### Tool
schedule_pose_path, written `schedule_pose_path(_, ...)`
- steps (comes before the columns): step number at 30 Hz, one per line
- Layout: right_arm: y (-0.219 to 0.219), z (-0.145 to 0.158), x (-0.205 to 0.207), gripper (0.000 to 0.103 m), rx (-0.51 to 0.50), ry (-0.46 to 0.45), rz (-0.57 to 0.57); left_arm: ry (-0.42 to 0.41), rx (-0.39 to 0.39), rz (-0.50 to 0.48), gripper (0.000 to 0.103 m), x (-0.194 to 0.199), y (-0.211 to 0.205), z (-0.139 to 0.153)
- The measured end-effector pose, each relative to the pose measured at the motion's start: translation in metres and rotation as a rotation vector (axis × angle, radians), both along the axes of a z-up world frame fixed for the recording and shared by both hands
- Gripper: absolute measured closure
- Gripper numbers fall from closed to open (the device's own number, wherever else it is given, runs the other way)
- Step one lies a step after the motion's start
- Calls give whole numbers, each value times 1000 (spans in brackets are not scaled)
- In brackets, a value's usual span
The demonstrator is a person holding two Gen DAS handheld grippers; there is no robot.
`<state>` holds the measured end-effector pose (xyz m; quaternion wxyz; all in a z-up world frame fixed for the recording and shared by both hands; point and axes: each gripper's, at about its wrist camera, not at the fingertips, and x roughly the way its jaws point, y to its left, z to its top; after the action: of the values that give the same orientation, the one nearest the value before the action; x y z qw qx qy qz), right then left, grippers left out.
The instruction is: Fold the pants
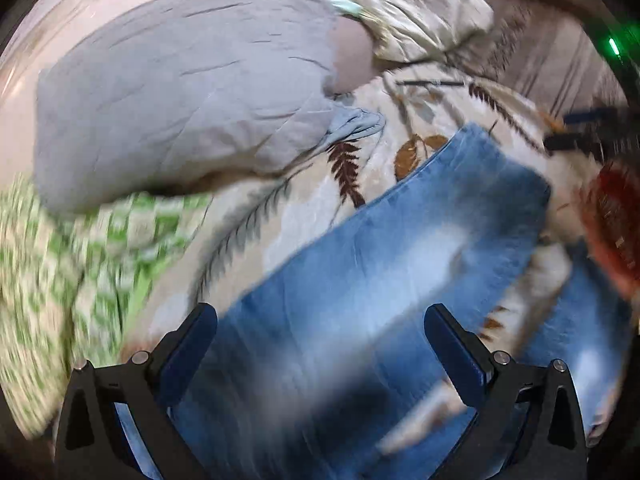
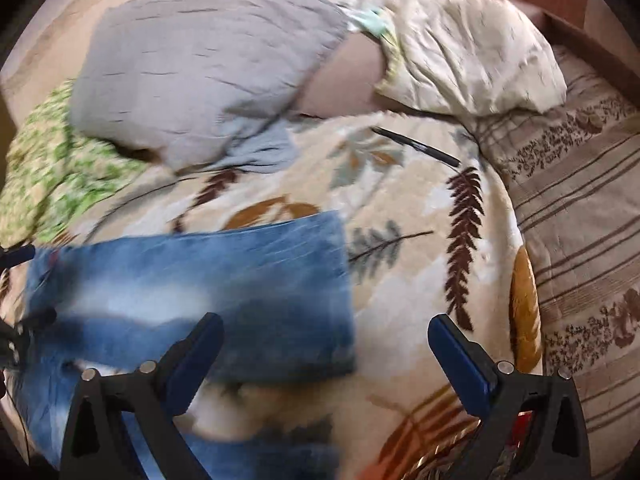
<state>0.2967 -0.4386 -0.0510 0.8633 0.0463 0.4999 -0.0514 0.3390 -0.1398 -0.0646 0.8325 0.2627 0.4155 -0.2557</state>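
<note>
- Blue jeans (image 1: pixel 400 248) lie spread on a cream leaf-print blanket (image 1: pixel 304 184) covering the bed; both views are motion-blurred.
- Left wrist view: one denim leg runs diagonally from the lower left up to a squared hem at upper right; a second strip of denim sits at the right edge, with a band of blanket between them.
- Left gripper (image 1: pixel 320 344) is released, jaws wide apart, hovering over the denim and holding nothing.
- Right wrist view: the jeans (image 2: pixel 200 288) fill the left and lower-left area, with the hem edge ending near frame centre.
- Right gripper (image 2: pixel 326 354) is also released, jaws spread wide, nothing between them; its left finger (image 2: pixel 192 356) is over the denim, its right finger (image 2: pixel 460 360) over bare blanket (image 2: pixel 400 280).
- A grey pillow (image 1: pixel 180 92) sits at the head of the bed, with a cream pillow (image 2: pixel 468 52) to its right; the two are apart.
- A green-and-white patterned cloth (image 1: pixel 72 264) lies beside and partly under the grey pillow's lower edge.
- A dark pen (image 2: pixel 416 146) lies on the blanket below the cream pillow.
- A brown striped floral sheet (image 2: pixel 580 240) shows at the right of the blanket.
- A red blurred object (image 1: pixel 612 216) is at the far right edge of the left view; I can't tell what it is.
</note>
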Motion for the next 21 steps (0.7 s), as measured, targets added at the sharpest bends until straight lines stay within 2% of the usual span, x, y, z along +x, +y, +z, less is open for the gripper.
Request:
schedule_pose_path(5,-17,-25,54,10,17,54,5,25,44,-104,0,40,-20,-31)
schedule_pose_path(9,-23,-51,90,20,38,116,17,76,58,-115,0,70,-22,-52)
schedule_pose_path(10,-20,-59,99,25,45,138,33,102,63,-115,0,76,-22,-56)
schedule_pose_path(11,-18,-66,106,41,53,155,48,148,70,-116,5,82,-23,-63)
schedule_pose_path(12,-15,-73,111,56,66,176,66,192,68,-127,20,85,-23,-69)
schedule_pose_path(13,-9,-82,119,82,74,206,106,254,72,-142,89,88,-23,-75)
schedule_pose_path(15,0,-85,119,93,-2,193,136,273,42,-106,94,90,-18,-72)
schedule_pose_path(16,1,-83,118,98,-4,177,142,259,46,-122,95,85,-17,-68)
schedule_pose_path(19,6,-62,101,100,4,112,147,201,51,-152,95,64,-12,-46)
schedule_pose_path(21,13,-37,78,100,-39,49,162,155,31,-171,95,43,-7,-23)
